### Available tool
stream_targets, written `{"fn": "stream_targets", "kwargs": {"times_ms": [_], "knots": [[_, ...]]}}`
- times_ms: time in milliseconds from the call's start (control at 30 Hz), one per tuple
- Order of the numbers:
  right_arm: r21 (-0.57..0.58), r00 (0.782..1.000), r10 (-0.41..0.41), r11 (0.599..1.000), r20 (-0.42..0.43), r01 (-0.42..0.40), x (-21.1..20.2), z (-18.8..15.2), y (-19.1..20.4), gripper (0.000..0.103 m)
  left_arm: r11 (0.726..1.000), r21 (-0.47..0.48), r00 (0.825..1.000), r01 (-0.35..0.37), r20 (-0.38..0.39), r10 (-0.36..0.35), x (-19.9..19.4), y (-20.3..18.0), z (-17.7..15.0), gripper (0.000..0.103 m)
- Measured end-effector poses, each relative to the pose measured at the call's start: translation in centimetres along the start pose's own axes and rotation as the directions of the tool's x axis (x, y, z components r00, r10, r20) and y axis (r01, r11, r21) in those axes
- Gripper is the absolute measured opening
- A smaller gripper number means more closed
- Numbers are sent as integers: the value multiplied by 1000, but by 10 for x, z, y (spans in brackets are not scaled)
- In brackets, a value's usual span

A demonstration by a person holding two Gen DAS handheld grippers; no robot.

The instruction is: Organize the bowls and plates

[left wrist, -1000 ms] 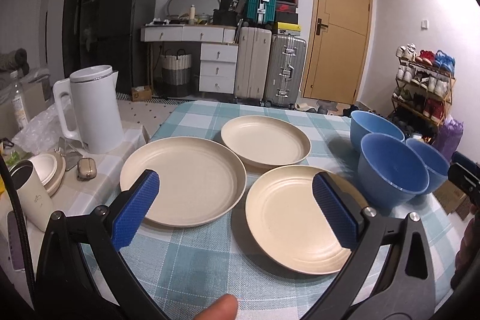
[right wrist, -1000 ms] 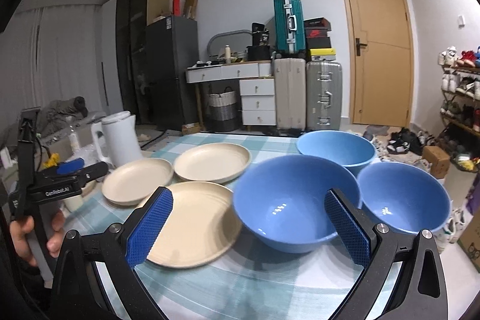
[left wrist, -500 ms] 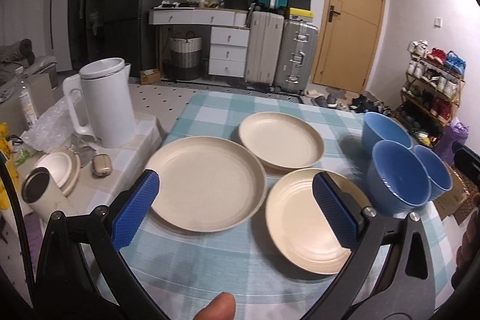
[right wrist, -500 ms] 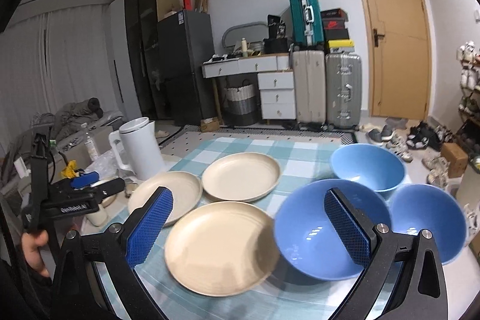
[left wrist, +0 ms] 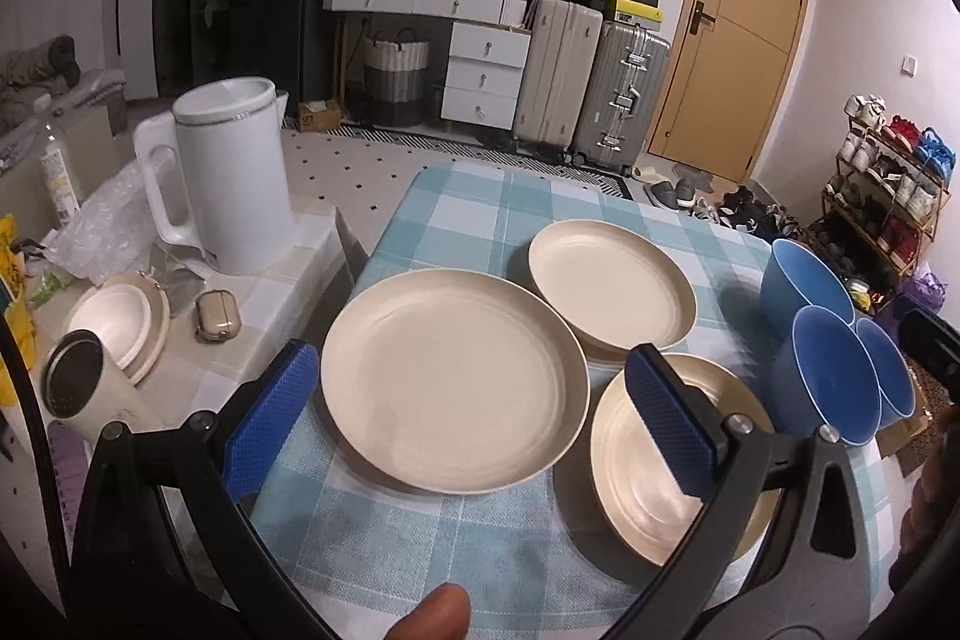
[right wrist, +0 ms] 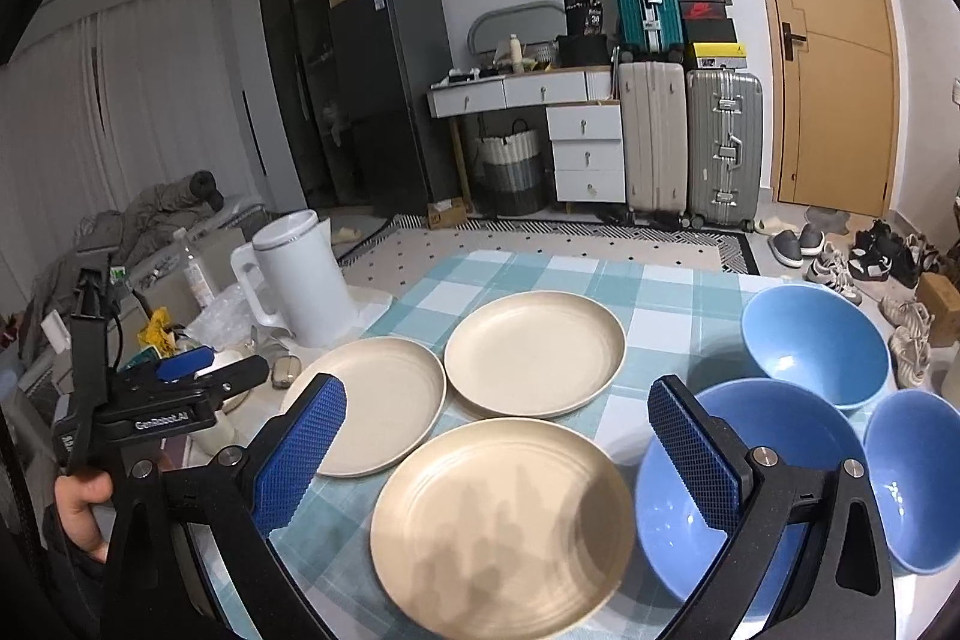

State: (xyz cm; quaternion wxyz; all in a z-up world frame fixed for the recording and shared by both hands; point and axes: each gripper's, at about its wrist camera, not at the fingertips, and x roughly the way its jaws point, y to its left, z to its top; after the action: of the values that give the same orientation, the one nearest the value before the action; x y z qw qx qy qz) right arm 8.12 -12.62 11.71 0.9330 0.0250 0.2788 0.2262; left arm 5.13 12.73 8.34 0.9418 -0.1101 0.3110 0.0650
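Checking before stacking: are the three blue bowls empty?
Empty. The right wrist view shows bare blue insides in all three bowls, upright on the table.

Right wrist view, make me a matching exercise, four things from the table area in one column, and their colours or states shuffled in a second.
Things:
1. plates
2. bowls
3. kettle
4. right hand-held gripper

Colours or states:
A. blue, three together
B. open, holding nothing
C. white, standing upright
D. cream, lying flat on the checked cloth

Pairs: 1-D, 2-A, 3-C, 4-B
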Motion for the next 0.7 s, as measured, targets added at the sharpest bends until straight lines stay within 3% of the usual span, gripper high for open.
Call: {"fn": "stream_targets", "kwargs": {"times_ms": [367,700], "knots": [[-32,993,30,999,-113,-34,76,3,25,103,995,-47,994,-88,-73,84,54,38,-10,102],[-50,979,39,998,-199,-50,133,-3,41,103,984,-135,987,-115,-127,98,93,81,-20,102]]}}
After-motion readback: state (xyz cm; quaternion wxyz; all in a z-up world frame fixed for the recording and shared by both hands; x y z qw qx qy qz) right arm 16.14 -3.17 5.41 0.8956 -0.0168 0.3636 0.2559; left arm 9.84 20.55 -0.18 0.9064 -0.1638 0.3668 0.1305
